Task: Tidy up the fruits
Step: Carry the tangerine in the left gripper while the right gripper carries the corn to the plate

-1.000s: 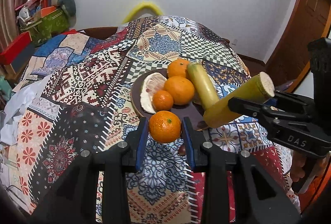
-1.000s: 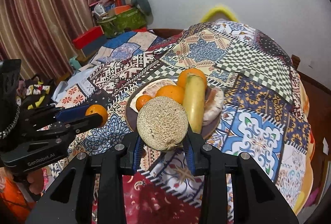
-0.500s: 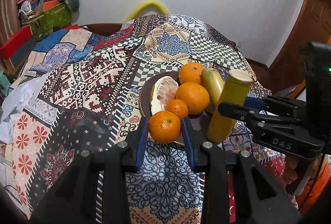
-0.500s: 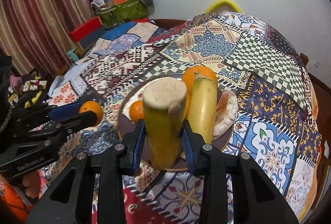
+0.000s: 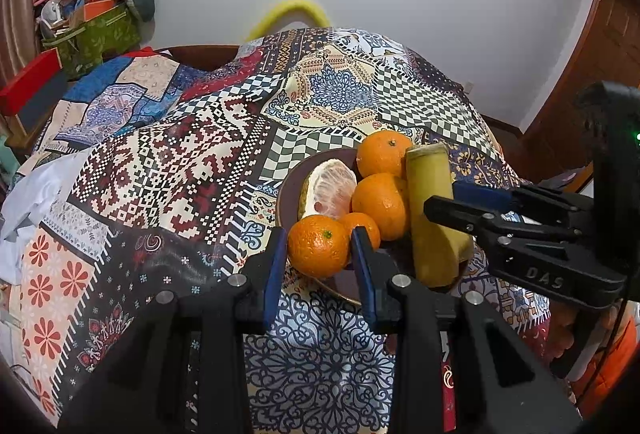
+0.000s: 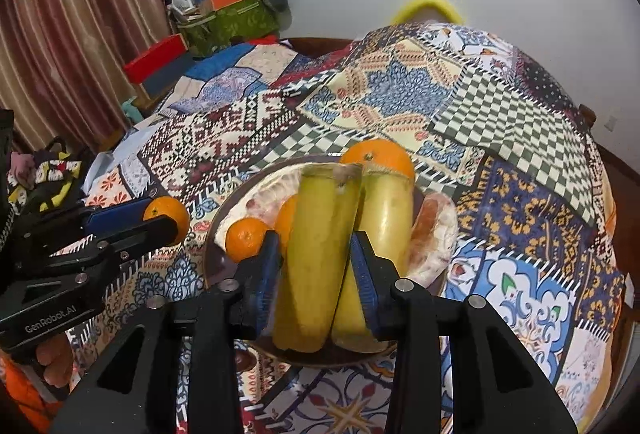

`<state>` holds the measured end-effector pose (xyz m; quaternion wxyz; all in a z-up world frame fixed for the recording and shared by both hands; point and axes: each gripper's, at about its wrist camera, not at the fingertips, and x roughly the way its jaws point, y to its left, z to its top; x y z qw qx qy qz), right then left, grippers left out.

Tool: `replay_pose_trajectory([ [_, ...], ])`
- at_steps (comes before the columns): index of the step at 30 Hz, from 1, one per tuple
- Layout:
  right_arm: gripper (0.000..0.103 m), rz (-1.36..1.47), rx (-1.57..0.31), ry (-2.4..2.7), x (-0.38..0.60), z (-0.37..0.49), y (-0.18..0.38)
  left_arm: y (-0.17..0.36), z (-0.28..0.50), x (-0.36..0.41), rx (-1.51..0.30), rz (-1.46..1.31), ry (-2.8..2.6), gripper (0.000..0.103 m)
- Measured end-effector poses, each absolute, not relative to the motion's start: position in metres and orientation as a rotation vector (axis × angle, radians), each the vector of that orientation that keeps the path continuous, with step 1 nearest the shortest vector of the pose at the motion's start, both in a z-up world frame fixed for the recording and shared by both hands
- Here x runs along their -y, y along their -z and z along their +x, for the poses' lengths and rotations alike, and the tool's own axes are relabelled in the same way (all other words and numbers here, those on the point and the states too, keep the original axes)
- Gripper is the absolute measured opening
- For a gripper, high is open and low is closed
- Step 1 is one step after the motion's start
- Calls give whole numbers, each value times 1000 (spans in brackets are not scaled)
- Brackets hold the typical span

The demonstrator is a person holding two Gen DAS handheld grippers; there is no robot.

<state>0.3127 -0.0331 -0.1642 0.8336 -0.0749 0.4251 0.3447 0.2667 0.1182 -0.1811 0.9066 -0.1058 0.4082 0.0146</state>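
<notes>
Right tongs [image 6: 314, 262] have just been loosening, cane [image 6: 316, 254] between them now laid on the plate [image 6: 210, 254], likely delivered; left tongs [image 5: 319, 254] grasp an orange [image 5: 318, 250] beside it

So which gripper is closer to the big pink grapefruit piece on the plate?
Left. The left gripper, holding an orange, sits just in front of the grapefruit piece. The right gripper is over at the yellow stalk, with oranges in between.

Even indoor light, soft shadows, sharp centre; fisheye bends edges, dark corners.
</notes>
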Motion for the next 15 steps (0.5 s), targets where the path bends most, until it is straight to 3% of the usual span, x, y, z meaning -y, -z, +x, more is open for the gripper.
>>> replay_pose_trajectory([
  [15,44,-197,-786,-664,58,307,143,183,300,-107,-862,-183,-24,33],
])
